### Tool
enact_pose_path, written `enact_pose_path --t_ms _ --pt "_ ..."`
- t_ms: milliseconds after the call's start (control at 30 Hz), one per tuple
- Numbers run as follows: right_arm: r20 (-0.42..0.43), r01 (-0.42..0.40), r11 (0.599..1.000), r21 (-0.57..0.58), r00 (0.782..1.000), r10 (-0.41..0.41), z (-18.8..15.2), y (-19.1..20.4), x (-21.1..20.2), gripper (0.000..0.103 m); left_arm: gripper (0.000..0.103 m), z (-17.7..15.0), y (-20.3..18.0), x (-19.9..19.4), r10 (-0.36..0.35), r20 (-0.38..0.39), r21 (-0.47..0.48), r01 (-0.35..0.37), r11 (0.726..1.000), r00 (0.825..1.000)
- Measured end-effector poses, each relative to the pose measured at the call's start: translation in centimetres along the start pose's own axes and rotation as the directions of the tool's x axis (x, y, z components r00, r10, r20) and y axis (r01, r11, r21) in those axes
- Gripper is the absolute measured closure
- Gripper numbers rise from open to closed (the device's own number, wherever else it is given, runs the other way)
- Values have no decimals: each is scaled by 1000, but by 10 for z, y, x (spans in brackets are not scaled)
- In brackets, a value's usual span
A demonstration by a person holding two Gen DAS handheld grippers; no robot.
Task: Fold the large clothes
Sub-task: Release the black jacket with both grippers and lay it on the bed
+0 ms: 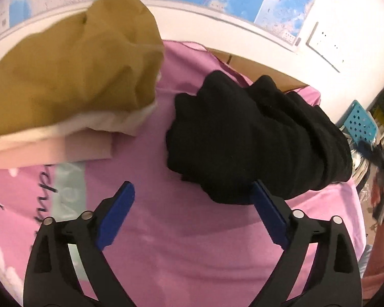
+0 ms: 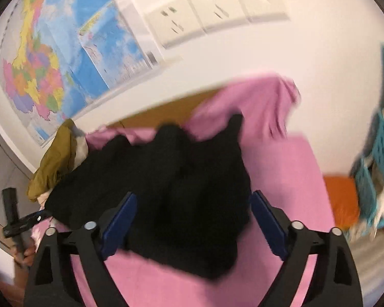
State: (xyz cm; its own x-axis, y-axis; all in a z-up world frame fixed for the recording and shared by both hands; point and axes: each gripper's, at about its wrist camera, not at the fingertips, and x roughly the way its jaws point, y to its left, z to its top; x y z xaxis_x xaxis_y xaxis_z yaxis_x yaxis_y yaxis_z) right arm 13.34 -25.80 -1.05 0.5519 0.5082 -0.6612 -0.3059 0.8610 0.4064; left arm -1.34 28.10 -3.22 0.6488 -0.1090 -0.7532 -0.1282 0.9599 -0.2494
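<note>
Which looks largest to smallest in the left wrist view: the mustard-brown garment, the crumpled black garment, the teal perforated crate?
1. Mustard-brown garment, nearly tied with the next.
2. Crumpled black garment.
3. Teal perforated crate, farther off, so truly unsure.

Your left gripper is pointing down at a pink blanket with its jaws standing wide apart and nothing gripped between them. A crumpled black garment is lying on the blanket at about one o'clock from the blue pads, its near edge just reaching the tip of the right-hand pad; whether they touch is unclear. At about ten o'clock a mustard-brown garment is sitting on top of a cream one and a pale pink folded piece. A map is hanging on the wall at twelve o'clock. A teal perforated crate is showing at three o'clock.
</note>
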Motion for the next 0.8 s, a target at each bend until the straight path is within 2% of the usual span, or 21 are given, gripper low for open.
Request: enact_pose_path --t_ms 100,133,167,200,233,300,333,400,433,500,533,567,600,667,700,733,767,800 --pt "-81 4 998 64 997 1 -30 -14 17 14 13 3 -11 14 -4 14 5 4 1000 1000" --pt "-95 -27 994 102 995 37 -35 -17 26 31 17 7 -12 16 -9 28 -4 10 1000 1000" --pt "-92 -70 990 125 992 81 -39 -17 34 44 37 10 -12 19 -34 28 -22 35 999 999" --pt "-86 -102 986 132 990 113 -39 -17 35 59 66 14 -8 20 -102 16 -60 103 993 995" --pt "-62 -86 991 103 994 92 -35 -13 30 81 76 18 -5 19 -156 10 -93 157 983 988" --pt "-9 -71 993 93 997 72 -24 -12 13 96 89 22 -6 16 -113 19 -95 114 989 993" --pt "34 -63 993 103 998 59 -14 -16 -1 100 90 24 -6 14 -110 22 -93 112 989 994" --pt "83 -42 995 95 996 34 0 -20 -16 100 91 22 0 14 -114 7 -118 114 986 994" --pt "62 -33 995 94 998 27 4 -22 -11 100 91 20 4 16 -122 -2 -132 120 984 993" --pt "0 30 996 79 1000 -30 1 -18 11 100 87 13 10 24 -74 -26 -164 69 984 997" --pt "-52 63 996 66 997 -59 -4 -17 28 100 86 9 13 30 -72 -40 -182 64 981 997" --pt "-75 51 995 89 996 -45 -9 -19 38 100 81 7 17 34 -77 -50 -210 65 976 996" --pt "-79 25 990 142 997 -14 -14 -27 41 98 69 5 20 34 -76 -50 -233 62 970 996" --pt "-52 -41 970 238 997 55 -20 -36 36 91 56 1 23 26 -59 -35 -256 48 965 998" --pt "-42 -49 967 252 997 62 -24 -38 30 82 54 -2 23 19 -67 -25 -250 58 966 997" --pt "-28 -43 965 258 998 52 -28 -37 20 63 50 -6 22 14 -72 -17 -240 66 968 997" --pt "-9 -37 962 270 999 41 -33 -37 9 52 40 -9 21 10 -78 -18 -228 72 971 997" --pt "8 -56 957 285 998 56 -37 -38 2 34 35 -14 18 6 -94 -22 -207 87 974 995"
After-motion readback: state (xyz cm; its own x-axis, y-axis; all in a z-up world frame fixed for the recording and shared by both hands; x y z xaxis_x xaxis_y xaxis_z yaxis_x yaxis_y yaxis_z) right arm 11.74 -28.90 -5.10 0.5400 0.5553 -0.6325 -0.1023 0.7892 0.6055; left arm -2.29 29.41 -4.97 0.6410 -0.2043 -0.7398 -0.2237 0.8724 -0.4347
